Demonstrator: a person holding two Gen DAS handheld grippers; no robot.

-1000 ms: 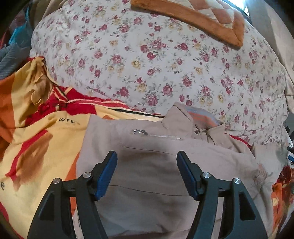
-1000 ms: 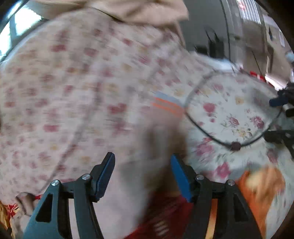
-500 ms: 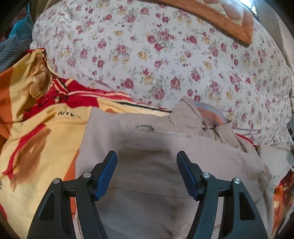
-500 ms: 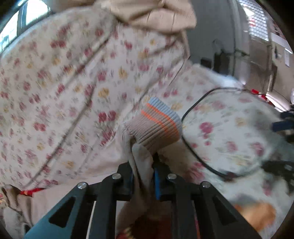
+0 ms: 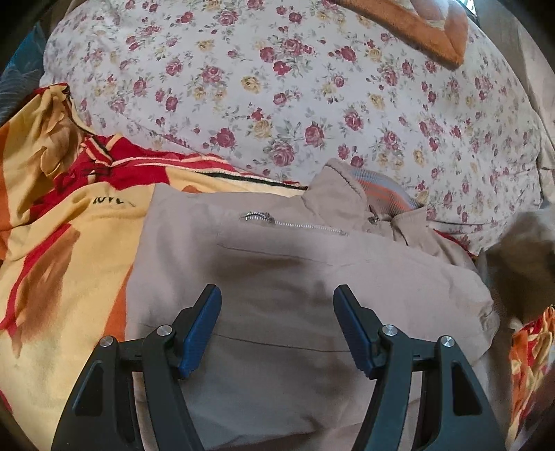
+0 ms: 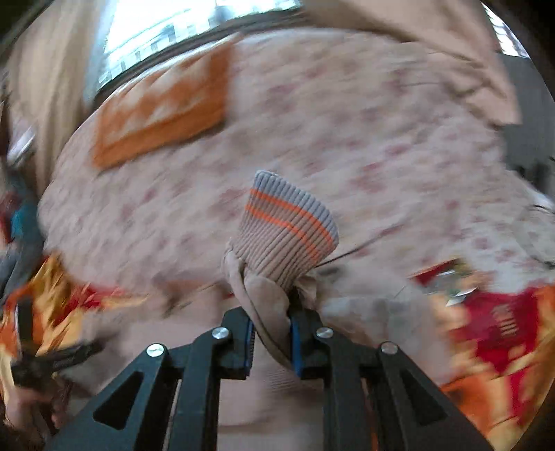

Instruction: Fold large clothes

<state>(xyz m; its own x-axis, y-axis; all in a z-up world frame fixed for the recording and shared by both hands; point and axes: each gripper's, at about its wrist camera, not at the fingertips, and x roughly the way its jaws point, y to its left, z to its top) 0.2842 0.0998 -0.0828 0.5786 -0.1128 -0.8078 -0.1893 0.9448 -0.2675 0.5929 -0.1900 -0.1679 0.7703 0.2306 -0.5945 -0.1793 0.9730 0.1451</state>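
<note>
A beige jacket point(image 5: 277, 277) with a silver zip lies on the bed, its collar toward the floral duvet. My left gripper point(image 5: 277, 322) is open and empty, hovering just above the jacket's body. My right gripper point(image 6: 270, 333) is shut on the jacket's sleeve, just below its ribbed cuff point(image 6: 288, 222) with orange and grey stripes, and holds it lifted. The lifted sleeve shows blurred at the right edge of the left wrist view point(image 5: 520, 256).
A yellow, red and orange blanket point(image 5: 52, 243) lies under and left of the jacket. A floral duvet point(image 5: 295, 86) is heaped behind it, with an orange cushion point(image 5: 416, 24) on top. The left gripper shows at the lower left of the right wrist view point(image 6: 52, 360).
My right gripper closed on the sleeve near the cuff and has swung it leftward over the bed. My left gripper stayed open and drew slightly nearer the jacket.
</note>
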